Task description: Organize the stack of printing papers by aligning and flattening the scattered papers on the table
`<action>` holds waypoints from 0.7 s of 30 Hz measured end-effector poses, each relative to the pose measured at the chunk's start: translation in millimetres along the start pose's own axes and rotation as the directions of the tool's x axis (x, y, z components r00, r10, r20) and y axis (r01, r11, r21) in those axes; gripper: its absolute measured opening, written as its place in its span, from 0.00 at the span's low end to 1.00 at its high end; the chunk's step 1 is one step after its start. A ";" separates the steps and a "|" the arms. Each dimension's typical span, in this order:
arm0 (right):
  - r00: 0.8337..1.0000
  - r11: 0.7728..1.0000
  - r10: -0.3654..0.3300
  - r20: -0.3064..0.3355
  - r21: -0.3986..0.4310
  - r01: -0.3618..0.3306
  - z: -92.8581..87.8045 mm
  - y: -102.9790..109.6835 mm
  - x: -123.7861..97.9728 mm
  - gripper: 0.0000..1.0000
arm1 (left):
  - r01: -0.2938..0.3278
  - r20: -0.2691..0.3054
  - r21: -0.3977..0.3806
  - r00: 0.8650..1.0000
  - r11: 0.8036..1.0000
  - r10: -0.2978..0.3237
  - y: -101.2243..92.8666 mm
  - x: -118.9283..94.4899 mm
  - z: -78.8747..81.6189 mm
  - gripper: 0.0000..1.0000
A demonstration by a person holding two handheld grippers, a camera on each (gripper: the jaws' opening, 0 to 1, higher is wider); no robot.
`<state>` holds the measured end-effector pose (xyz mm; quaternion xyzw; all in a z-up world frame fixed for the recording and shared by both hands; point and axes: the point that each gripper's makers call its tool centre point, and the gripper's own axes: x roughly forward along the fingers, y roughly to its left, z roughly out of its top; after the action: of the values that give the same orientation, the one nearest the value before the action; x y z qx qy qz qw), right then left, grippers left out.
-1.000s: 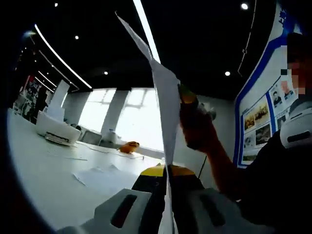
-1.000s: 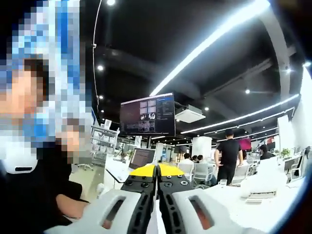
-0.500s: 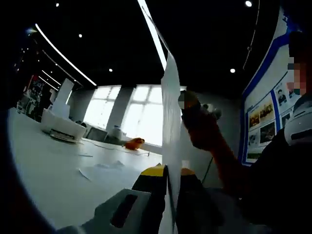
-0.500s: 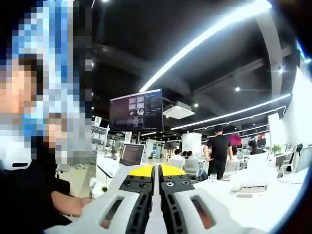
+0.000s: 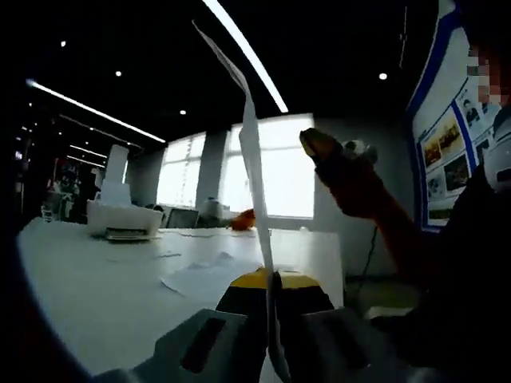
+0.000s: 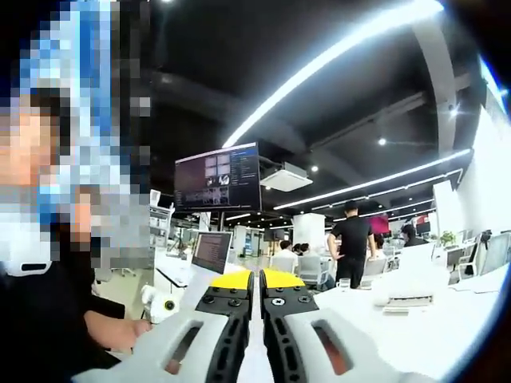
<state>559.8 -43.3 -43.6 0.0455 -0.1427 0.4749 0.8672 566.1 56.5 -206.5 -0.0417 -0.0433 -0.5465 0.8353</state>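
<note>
My left gripper (image 5: 271,278) is shut on a white sheet of paper (image 5: 249,152). The sheet stands edge-on between the yellow-tipped jaws, rises and bends toward the upper left. To its right, apart from the sheet, a person's hand (image 5: 339,179) is raised. More loose papers (image 5: 209,275) lie scattered on the white table (image 5: 96,287) ahead. My right gripper (image 6: 257,278) has its jaws pressed together, with nothing showing past the tips. It points across a white table (image 6: 415,335) into the office.
A white printer (image 5: 124,219) stands at the table's far left, with an orange object (image 5: 246,217) behind the sheet. In the right gripper view a printer (image 6: 411,287) sits on the table. A hanging screen (image 6: 217,177), a laptop (image 6: 211,251) and standing people (image 6: 350,247) are farther off.
Both views have shifted with the hands. The held sheet, nearly straight up half a second ago, now bends toward the upper left. Both grippers stay shut.
</note>
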 end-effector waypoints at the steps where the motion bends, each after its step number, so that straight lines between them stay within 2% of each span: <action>1: 1.000 1.000 -0.002 -0.001 0.000 0.002 -0.5 -0.2 -1.1 0.00 | -0.006 -0.006 0.020 1.000 1.000 0.006 -0.2 0.4 0.2 0.05; 6: 1.000 1.000 -0.012 -0.001 0.002 0.012 -2.9 0.9 -7.5 0.00 | -0.054 -0.050 0.087 0.997 0.995 0.058 9.2 0.1 -4.8 0.05; 13: 1.000 1.000 -0.024 0.002 -0.012 0.024 -0.1 3.6 -14.5 0.00 | -0.105 -0.082 0.124 0.990 0.987 0.116 24.2 -3.0 -12.8 0.05; 21: 0.998 0.998 -0.051 -0.023 -0.037 0.050 -7.5 1.2 -21.7 0.00 | -0.143 -0.075 0.076 0.986 0.987 0.149 39.0 -7.5 -18.5 0.05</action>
<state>549.3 -58.7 -57.2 0.0277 -0.1394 0.4506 0.8813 599.3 76.7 -226.6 0.0067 -0.0258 -0.4831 0.8752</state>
